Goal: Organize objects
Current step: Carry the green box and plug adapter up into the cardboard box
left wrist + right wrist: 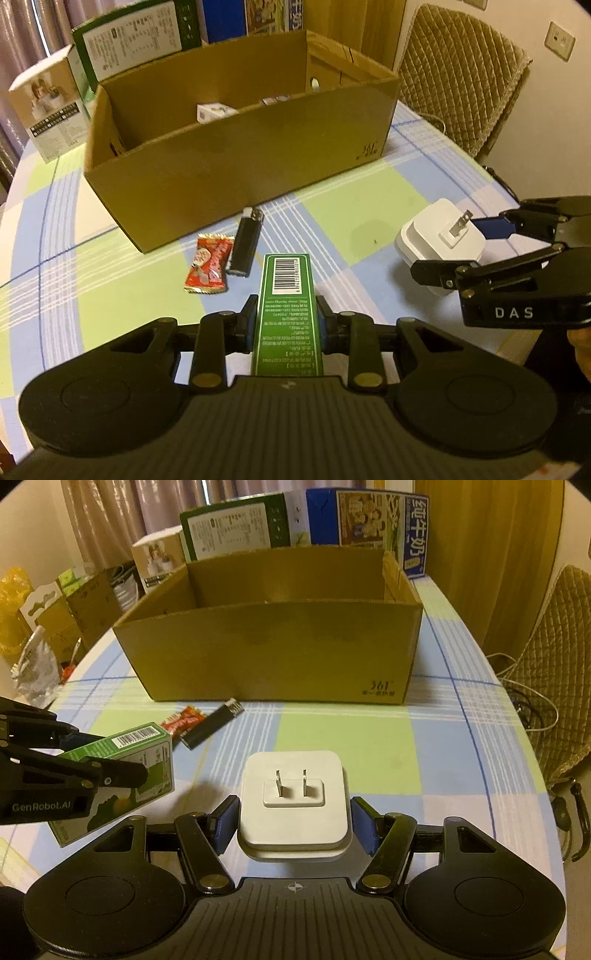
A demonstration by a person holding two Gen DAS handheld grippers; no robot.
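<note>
Left gripper clamped on the green carton — long axis toward 12 o'clock, straight at the cardboard box. Right gripper spread, pads either side of the white plug adapter on the table, not visibly pressing — box likewise at 12. Left nearer to a drop-in, probably.

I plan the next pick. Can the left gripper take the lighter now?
Probably not. The left gripper is shut on the green box, so it has no free grip, though the lighter lies unobstructed ahead.
</note>
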